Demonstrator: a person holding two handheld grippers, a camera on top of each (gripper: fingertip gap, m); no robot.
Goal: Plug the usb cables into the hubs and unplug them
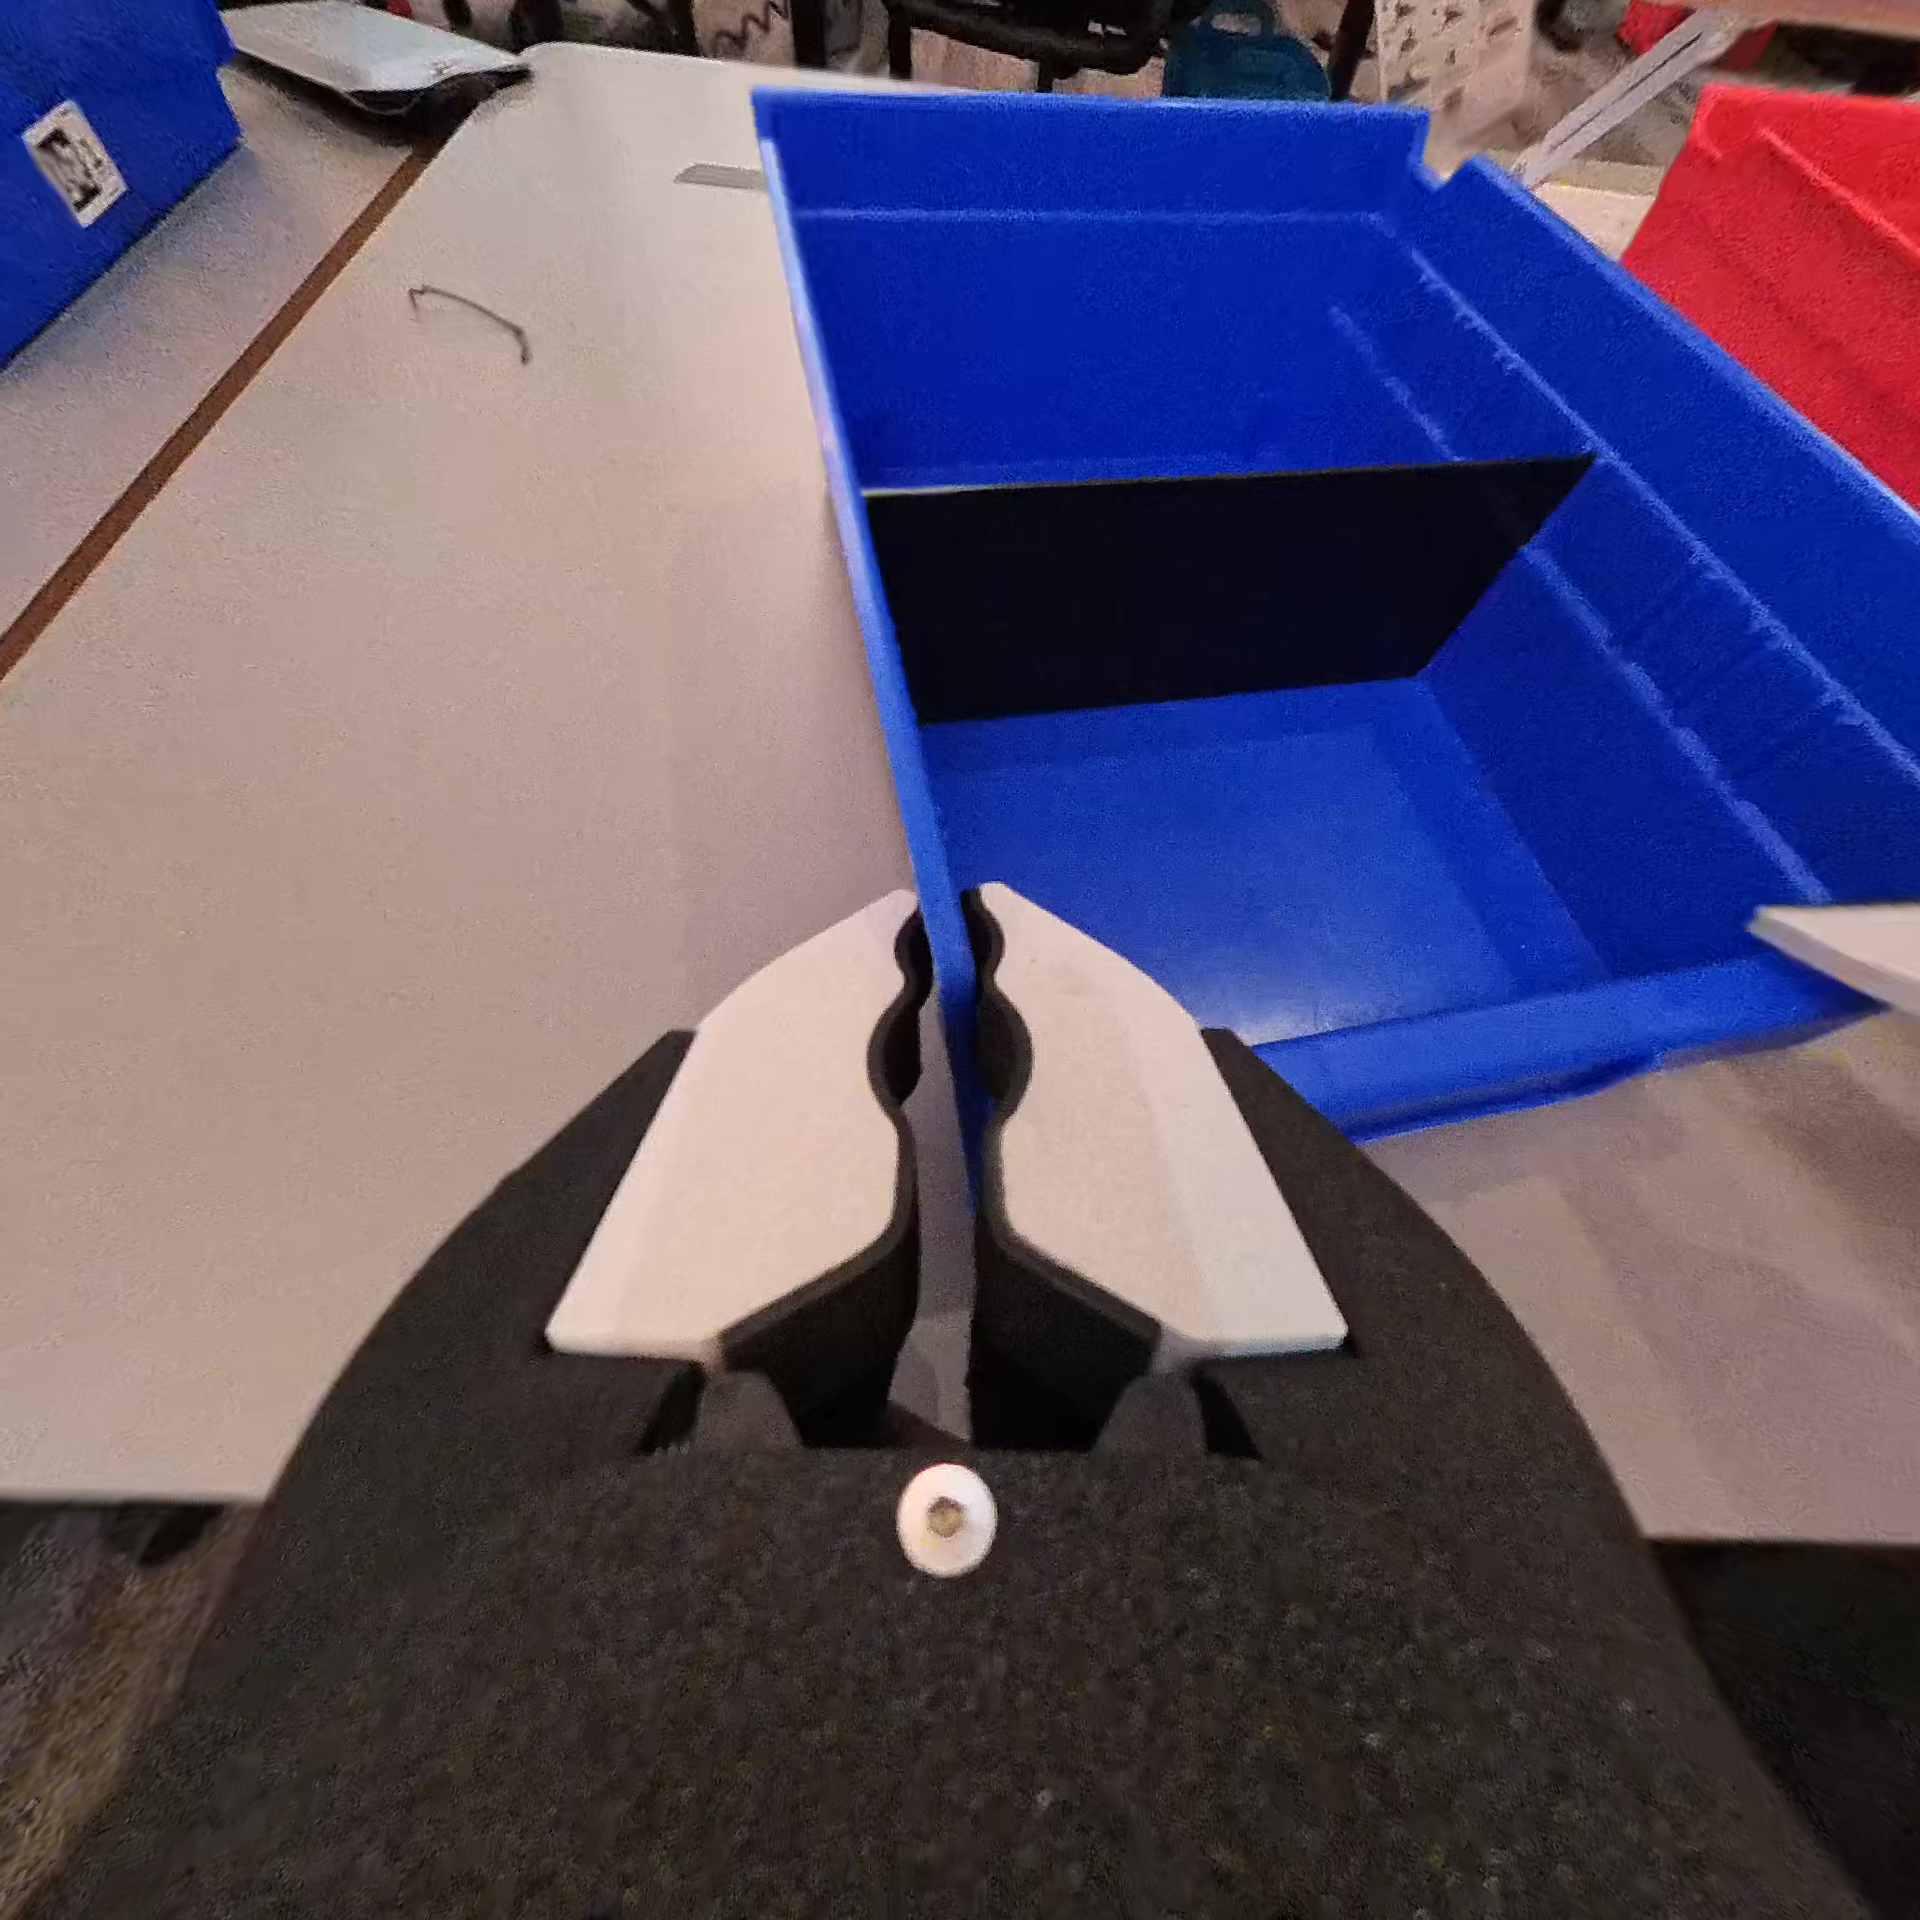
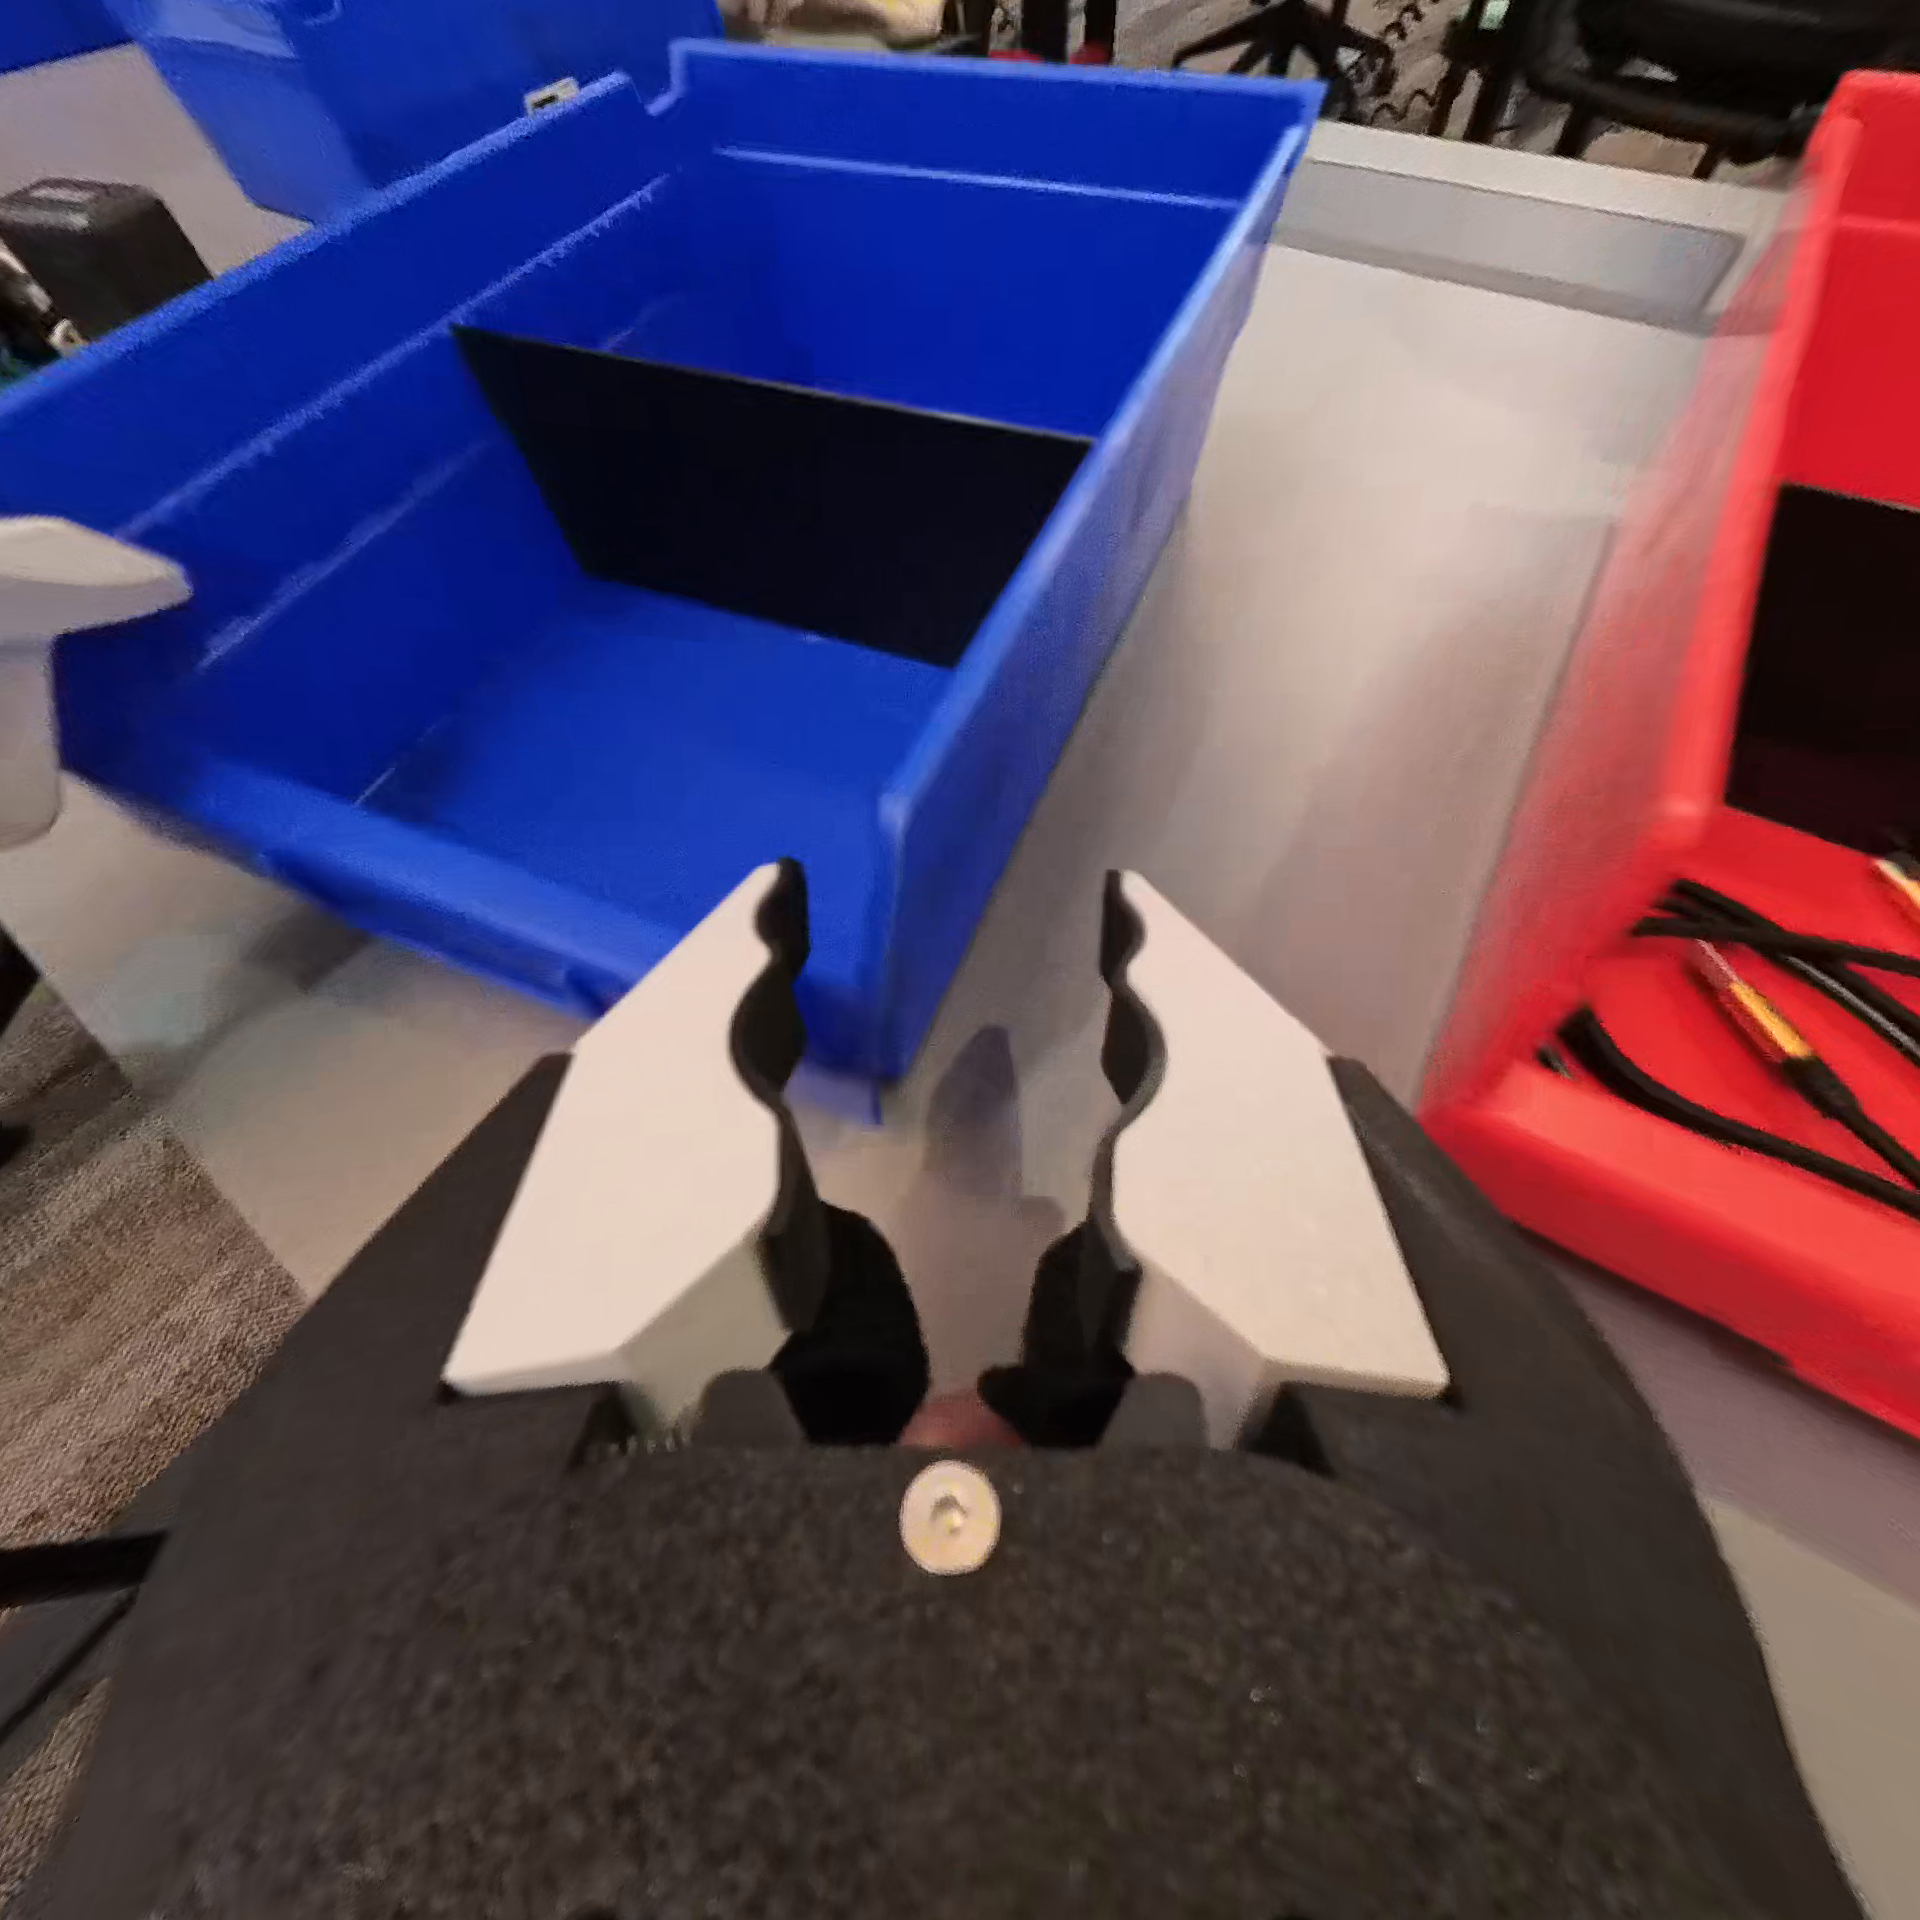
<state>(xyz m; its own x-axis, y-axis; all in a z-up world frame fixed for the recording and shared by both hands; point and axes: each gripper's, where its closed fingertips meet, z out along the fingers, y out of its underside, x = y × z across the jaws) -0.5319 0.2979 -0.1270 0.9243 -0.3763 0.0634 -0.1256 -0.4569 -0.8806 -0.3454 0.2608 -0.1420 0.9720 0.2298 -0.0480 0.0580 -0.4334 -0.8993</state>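
**A:** What has the left gripper (image 1: 948, 914) got?

**B:** Its fingers (image 1: 790, 1122) are pinched on the left side wall of the blue bin (image 1: 1226, 395), close to the bin's near corner. One finger sits outside the wall, the other inside.

**A:** And the bin itself?

**B:** It stands on the grey table (image 1: 436, 727). A black divider (image 1: 1174, 592) crosses it upright and splits it into a near and a far compartment. Both look bare in this view.

**A:** The right gripper (image 2: 954, 883)?

**B:** Its fingers (image 2: 665, 1143) are spread apart with nothing between them. They straddle the near end of the bin's right wall (image 2: 997, 790); whether they touch it I cannot tell, since the picture is blurred there.

**A:** What else lies around the bin?

**B:** To the right of the bin, apart from it, stands a red bin (image 2: 1621, 790) with black cables (image 2: 1766, 1039) in its near part and a dark divider (image 2: 1839, 665) behind them. To the left of the bin a thin bent wire (image 1: 473, 317) lies on the table. Farther left, past a seam in the table, is another blue box (image 1: 94, 145) with a white sticker. Behind the bin's far left corner lies a flat grey pouch (image 1: 364, 62).
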